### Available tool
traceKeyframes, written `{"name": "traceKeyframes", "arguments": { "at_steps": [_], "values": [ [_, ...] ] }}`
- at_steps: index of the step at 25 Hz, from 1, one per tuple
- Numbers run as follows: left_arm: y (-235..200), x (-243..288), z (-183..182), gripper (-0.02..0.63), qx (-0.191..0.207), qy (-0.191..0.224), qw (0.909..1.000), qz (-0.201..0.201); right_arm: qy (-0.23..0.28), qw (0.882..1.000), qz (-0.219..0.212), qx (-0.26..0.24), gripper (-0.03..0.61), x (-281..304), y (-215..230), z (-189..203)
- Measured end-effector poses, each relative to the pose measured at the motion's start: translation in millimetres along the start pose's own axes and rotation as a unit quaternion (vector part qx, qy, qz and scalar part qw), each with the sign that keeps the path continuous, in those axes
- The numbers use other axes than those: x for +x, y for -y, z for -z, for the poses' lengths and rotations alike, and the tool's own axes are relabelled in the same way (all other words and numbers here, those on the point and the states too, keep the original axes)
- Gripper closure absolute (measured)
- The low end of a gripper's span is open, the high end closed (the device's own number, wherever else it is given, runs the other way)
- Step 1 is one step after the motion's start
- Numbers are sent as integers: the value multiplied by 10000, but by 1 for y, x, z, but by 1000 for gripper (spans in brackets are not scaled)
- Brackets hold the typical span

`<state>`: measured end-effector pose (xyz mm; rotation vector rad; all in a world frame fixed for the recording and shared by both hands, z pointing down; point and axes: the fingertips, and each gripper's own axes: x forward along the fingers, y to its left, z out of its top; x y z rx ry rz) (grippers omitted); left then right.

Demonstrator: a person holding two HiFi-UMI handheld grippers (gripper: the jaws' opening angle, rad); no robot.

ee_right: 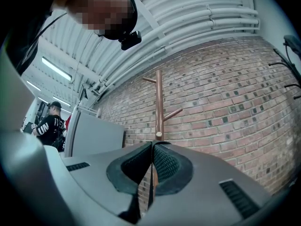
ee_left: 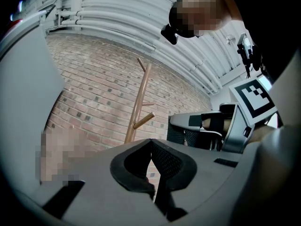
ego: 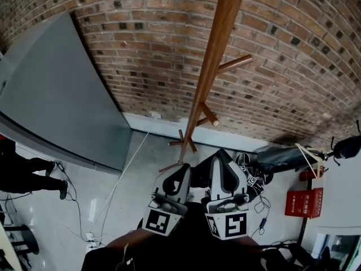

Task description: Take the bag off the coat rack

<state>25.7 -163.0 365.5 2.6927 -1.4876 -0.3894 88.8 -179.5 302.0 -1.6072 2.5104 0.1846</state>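
Observation:
A wooden coat rack point(ego: 211, 66) stands upright before the brick wall, and its pegs point(ego: 234, 64) are bare in every view. No bag hangs on it. My left gripper point(ego: 176, 176) and right gripper point(ego: 224, 165) are side by side low in the head view, short of the rack's foot. Both point at the pole. In the left gripper view the pads point(ee_left: 164, 159) meet with nothing between them, and the rack point(ee_left: 137, 105) rises beyond. The right gripper point(ee_right: 153, 147) is also shut and empty, with the pole point(ee_right: 159, 102) straight ahead.
A large grey panel point(ego: 56, 95) leans at the left. Beside it stands a person in dark clothes point(ego: 25, 174). Cables and a white cord point(ego: 121, 176) run over the floor. A dark grey bundle point(ego: 279, 156) and a red box point(ego: 304, 202) lie at the right.

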Motion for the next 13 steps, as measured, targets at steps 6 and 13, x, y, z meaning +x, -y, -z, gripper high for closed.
{"name": "traceKeyframes", "arguments": {
  "at_steps": [6, 13],
  "values": [
    [4, -1, 6, 597, -8, -118, 9999, 40, -5, 10000, 63, -42, 558, -3, 2, -2],
    [9, 1, 7, 597, -49, -131, 9999, 26, -55, 10000, 57, -40, 558, -5, 6, -2]
  ]
}}
